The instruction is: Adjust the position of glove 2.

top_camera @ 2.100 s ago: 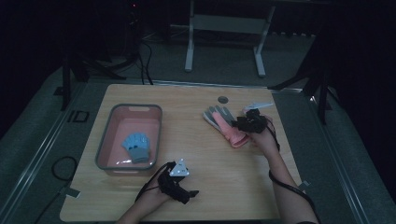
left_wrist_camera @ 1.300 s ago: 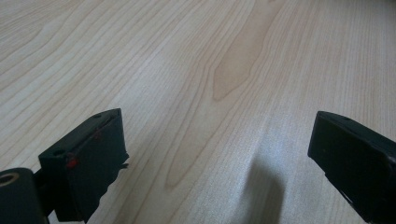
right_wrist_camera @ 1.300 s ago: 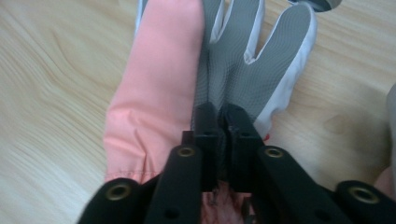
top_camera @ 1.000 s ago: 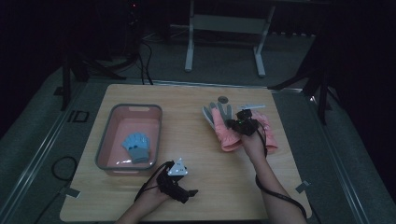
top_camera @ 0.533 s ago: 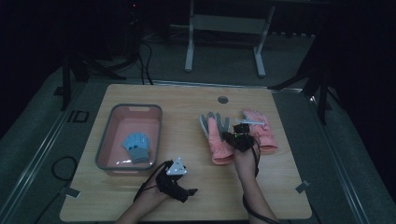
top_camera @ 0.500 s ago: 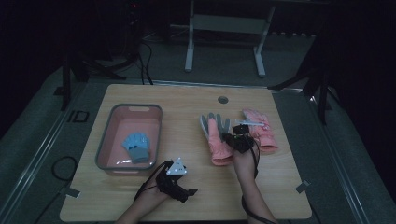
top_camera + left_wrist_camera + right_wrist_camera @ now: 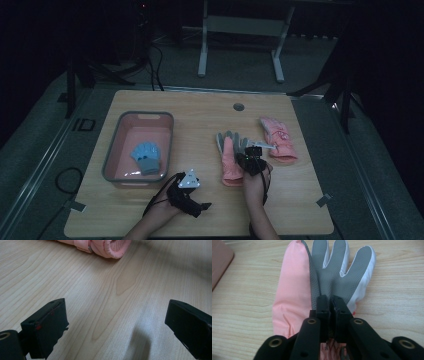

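We have dragged the pink-and-grey glove [image 7: 230, 159] toward the pink bin [image 7: 116, 161], right gripper [image 7: 329, 302] just loosening its pinch on it, left gripper [image 7: 117, 322] spread idle.

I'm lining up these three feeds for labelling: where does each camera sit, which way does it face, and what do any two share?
High view: above the person's side, facing forward and down on the table; both forearms show.
Left gripper view: on the left hand-held gripper, low along the wood; black jaws wide apart.
Right gripper view: on the right hand-held gripper, jaws near together over the pink-and-grey glove.
Shared: that glove appears in the high and right gripper views.
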A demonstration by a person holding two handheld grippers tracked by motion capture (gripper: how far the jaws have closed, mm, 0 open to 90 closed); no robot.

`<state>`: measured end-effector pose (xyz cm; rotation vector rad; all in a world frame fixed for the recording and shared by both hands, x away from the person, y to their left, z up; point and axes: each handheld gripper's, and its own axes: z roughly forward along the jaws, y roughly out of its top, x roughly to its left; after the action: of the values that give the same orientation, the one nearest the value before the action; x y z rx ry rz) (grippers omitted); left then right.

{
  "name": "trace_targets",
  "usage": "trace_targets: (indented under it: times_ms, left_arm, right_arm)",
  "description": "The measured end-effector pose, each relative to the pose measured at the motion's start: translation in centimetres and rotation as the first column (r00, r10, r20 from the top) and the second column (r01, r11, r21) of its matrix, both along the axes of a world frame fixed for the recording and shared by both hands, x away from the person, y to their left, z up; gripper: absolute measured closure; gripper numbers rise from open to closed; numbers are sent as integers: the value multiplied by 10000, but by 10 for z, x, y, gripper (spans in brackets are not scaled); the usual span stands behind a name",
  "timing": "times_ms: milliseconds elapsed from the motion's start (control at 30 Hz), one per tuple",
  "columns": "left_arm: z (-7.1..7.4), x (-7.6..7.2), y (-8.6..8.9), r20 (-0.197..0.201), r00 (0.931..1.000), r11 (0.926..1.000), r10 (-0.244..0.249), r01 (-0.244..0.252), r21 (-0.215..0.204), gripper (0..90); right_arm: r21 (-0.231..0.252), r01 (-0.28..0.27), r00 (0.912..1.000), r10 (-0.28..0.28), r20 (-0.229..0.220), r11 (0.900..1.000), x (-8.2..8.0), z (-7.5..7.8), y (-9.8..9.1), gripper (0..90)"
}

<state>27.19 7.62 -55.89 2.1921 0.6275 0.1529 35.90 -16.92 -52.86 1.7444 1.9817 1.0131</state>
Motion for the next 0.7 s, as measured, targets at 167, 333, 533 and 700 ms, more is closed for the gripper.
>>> trace_targets:
  times_ms: [167, 333, 533, 700]
  left_arm:
    - [0, 0, 0, -4, 10000, 10000, -13, 13, -4, 45]
    - [-1, 0, 0, -13, 10000, 10000, -39, 39, -18, 45]
    - [0, 0, 2, -36, 10000, 9997, 42, -43, -249, 45]
    - [0, -1, 1, -8, 10000, 9999, 11, -11, -156, 45]
  right_arm:
    - [-101, -71, 9998, 73, 179, 9999, -1, 1, -3, 720]
    - [-510, -552, 9935, 600, 965, 9972, -1, 24, -14, 669]
    - [-781, -1011, 9831, 1116, 1454, 9918, 8, 46, -53, 686]
    - [-973, -1445, 9766, 1577, 1459, 9847, 19, 53, -85, 685]
